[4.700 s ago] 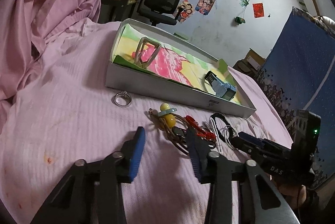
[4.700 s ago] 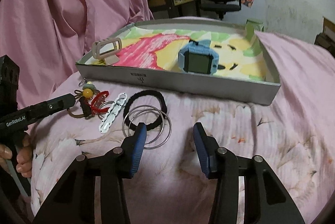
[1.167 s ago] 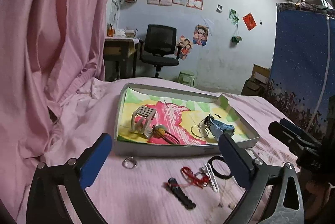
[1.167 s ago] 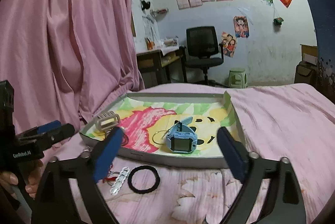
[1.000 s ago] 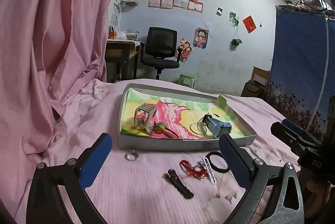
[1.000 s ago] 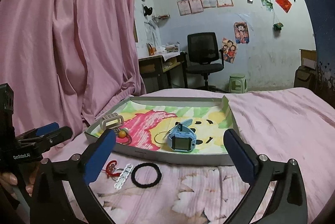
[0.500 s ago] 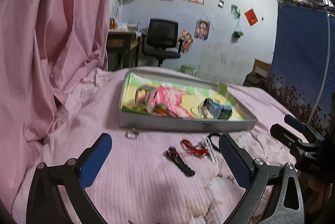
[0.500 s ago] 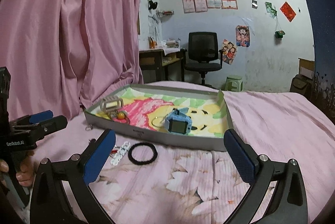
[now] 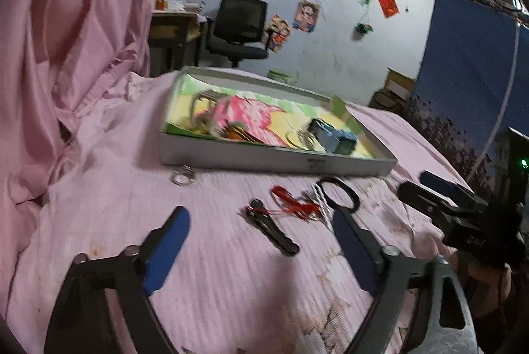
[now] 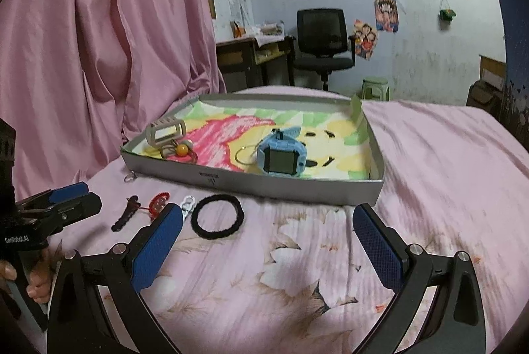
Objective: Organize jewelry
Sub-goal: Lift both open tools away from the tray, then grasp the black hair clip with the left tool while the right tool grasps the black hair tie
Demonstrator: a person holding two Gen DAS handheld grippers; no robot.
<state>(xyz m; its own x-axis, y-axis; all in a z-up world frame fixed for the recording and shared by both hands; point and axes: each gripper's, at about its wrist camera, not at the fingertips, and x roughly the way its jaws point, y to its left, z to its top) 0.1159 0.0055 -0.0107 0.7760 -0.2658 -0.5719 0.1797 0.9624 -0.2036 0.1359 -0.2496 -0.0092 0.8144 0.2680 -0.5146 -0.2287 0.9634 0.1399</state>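
A grey tray [image 10: 297,183] with a colourful liner sits on the pink bed; it also shows in the left wrist view [image 9: 264,159]. In it lie a blue watch [image 10: 281,155], a beige watch [image 10: 165,130], a beaded bracelet [image 10: 182,150] and thin rings [image 10: 244,154]. On the bed in front lie a black hair band [image 10: 218,215], a white clip [image 10: 187,205], a red string piece [image 10: 157,201], a black strap [image 9: 272,231] and a silver ring [image 9: 183,177]. My left gripper [image 9: 261,238] is open above the strap. My right gripper [image 10: 267,238] is open and empty near the hair band.
A pink curtain [image 10: 99,39] hangs at the left. A black office chair [image 10: 322,46] and a desk [image 10: 254,53] stand behind the bed. A blue starry panel [image 9: 469,72] stands at the right. The bed's pink cover [image 10: 446,172] stretches right of the tray.
Both grippers have moved down and closer to the bed. Their jaws have narrowed a little but stay open. The loose items lie where they were.
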